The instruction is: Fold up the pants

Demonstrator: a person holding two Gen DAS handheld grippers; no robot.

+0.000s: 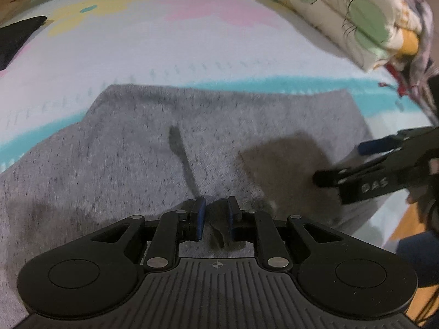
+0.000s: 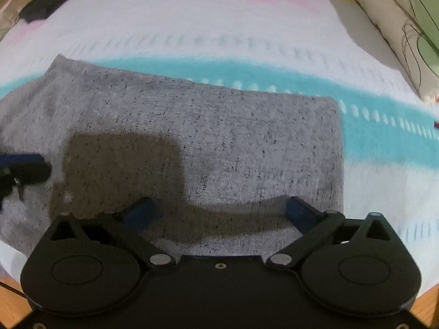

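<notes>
Grey speckled pants lie folded flat on a pastel bed sheet, their far edge along a teal stripe. At the bottom of the left wrist view my left gripper is shut, its blue pads pinching a small ridge of the grey fabric at the near edge. My right gripper comes in from the right, open, just over the pants' right part. In the right wrist view the right gripper stands wide open above the pants with nothing between its fingers. The left gripper's fingers show at the left edge.
A folded quilt with green shapes lies at the back right. A dark garment sits at the back left of the bed. The bed's edge and wooden floor are at the lower right, beside a blue-clad leg.
</notes>
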